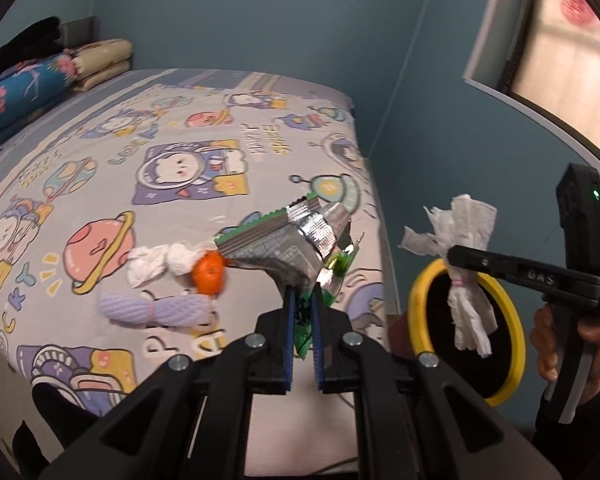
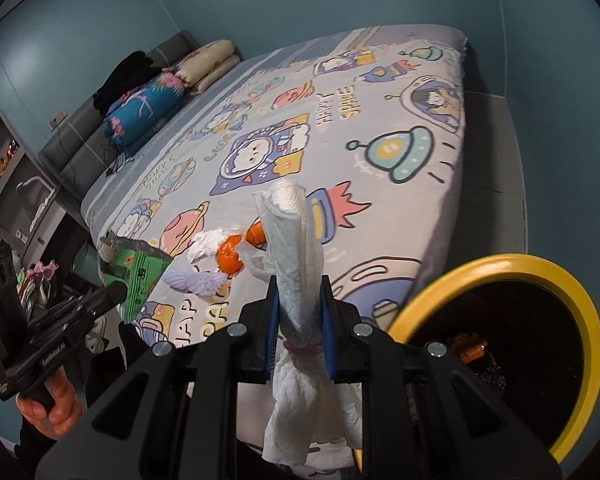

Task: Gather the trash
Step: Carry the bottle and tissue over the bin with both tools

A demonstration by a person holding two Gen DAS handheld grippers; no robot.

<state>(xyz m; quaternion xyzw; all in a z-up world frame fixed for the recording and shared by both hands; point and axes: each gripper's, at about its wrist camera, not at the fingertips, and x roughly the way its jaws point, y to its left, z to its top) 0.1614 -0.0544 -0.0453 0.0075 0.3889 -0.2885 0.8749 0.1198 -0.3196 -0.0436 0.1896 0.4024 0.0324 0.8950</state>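
1. The right gripper (image 2: 298, 320) has its fingers clamped on a twisted paper towel (image 2: 296, 264), pinched near its banded waist; the towel's long axis runs roughly along the fingers, one end standing up ahead of the tips, the other hanging below them.
2. The yellow-rimmed bin (image 2: 432, 300) lies just to the right of and below the right gripper, off the near right corner of the bed (image 2: 400, 92); the towel is beside the rim, not yet over the dark opening; some orange scrap already lies inside.
3. The left gripper (image 1: 302, 308) has its fingers together on a green-and-silver snack wrapper (image 1: 284, 244); the wrapper fans up and away from the tips, its long axis slanting across the view, over the bed's near right edge.
4. From the left wrist view the bin (image 1: 416, 292) sits to the right of the wrapper, with the right gripper (image 1: 456, 258) between; so the right hand is the nearer to the bin and, I judge, drops first.
5. Still on the bed near its near edge: crumpled tissue (image 1: 156, 264), a tangerine (image 1: 209, 273) touching it, and a lilac ribbed item (image 1: 152, 307) just beside them.
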